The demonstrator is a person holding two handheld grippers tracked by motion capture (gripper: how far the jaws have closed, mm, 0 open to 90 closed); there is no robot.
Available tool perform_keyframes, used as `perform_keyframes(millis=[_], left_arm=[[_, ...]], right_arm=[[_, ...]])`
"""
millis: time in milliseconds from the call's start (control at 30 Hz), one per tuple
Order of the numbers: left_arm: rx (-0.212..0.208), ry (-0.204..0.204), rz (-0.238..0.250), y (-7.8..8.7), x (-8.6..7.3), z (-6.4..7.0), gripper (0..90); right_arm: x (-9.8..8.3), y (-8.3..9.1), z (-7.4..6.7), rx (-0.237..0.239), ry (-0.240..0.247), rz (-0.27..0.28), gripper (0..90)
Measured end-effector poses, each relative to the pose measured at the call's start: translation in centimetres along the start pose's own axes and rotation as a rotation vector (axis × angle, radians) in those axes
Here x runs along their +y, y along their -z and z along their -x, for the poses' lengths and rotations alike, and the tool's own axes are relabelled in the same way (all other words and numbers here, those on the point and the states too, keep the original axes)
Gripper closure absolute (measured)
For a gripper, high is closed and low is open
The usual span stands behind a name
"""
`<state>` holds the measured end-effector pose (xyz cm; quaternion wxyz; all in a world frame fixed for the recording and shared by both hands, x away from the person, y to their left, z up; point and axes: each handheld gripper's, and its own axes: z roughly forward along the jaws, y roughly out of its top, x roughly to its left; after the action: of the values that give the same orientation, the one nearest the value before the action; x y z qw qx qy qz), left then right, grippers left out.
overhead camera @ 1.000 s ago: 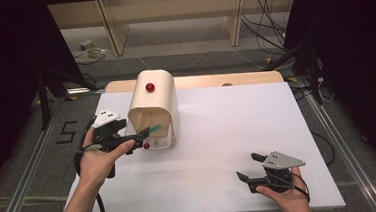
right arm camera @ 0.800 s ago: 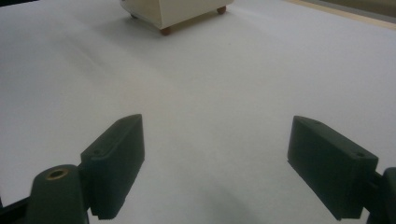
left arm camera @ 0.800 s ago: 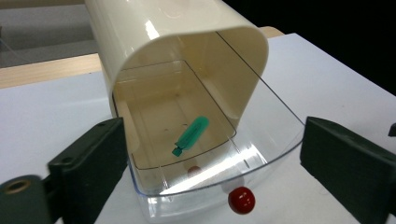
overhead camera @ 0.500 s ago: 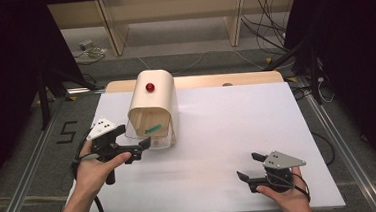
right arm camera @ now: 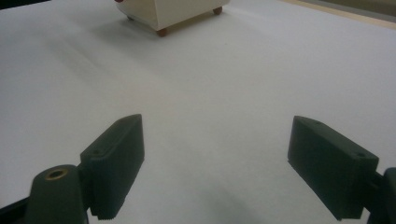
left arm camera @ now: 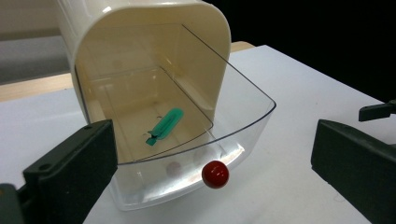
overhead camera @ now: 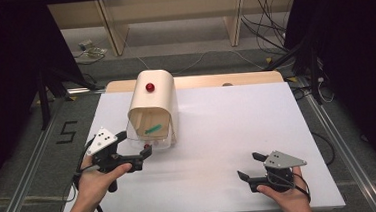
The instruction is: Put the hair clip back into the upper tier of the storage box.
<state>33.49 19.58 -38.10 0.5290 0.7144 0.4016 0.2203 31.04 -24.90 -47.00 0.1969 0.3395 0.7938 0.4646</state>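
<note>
Two grippers sit on the white table [overhead camera: 218,134], both placed here by the cream bread box [overhead camera: 152,106]. The left gripper [overhead camera: 135,151] is just in front of the box's clear lid [left arm camera: 243,116], which is swung open and down; its jaws have just been opening and stand wide, nothing between them. A green clip [left arm camera: 163,126] lies inside the box, behind the lid's red knob [left arm camera: 215,174]. The right gripper [overhead camera: 250,167] rests well apart from the box, jaws wide and empty.
</note>
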Motion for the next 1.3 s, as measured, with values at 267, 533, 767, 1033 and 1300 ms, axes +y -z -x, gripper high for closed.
perform_keyframes(millis=[267, 533, 767, 1033, 1300], left_arm=[[0.023, 0.006, 0.039, 1.1, -0.2, 0.1, 0.9], [-0.025, 0.035, 0.007, 1.7, -1.4, 1.0, 2.1], [-0.028, 0.037, -0.005, 1.7, -2.6, 1.4, 4.6], [-0.039, 0.030, -0.005, 1.4, -3.1, 1.8, 10.3], [-0.043, 0.023, -0.004, 1.3, -3.1, 1.8, 10.6]], right_arm=[[0.0, 0.0, -0.1, -0.003, -0.003, 0.000, 19.8], [0.0, 0.0, 0.0, -0.006, -0.004, -0.004, 19.8], [-0.1, 0.1, 0.0, -0.006, -0.008, -0.002, 19.7], [-0.1, 0.2, 0.0, -0.009, -0.011, 0.000, 19.8], [0.0, 0.2, 0.0, -0.010, -0.013, -0.001, 19.8]])
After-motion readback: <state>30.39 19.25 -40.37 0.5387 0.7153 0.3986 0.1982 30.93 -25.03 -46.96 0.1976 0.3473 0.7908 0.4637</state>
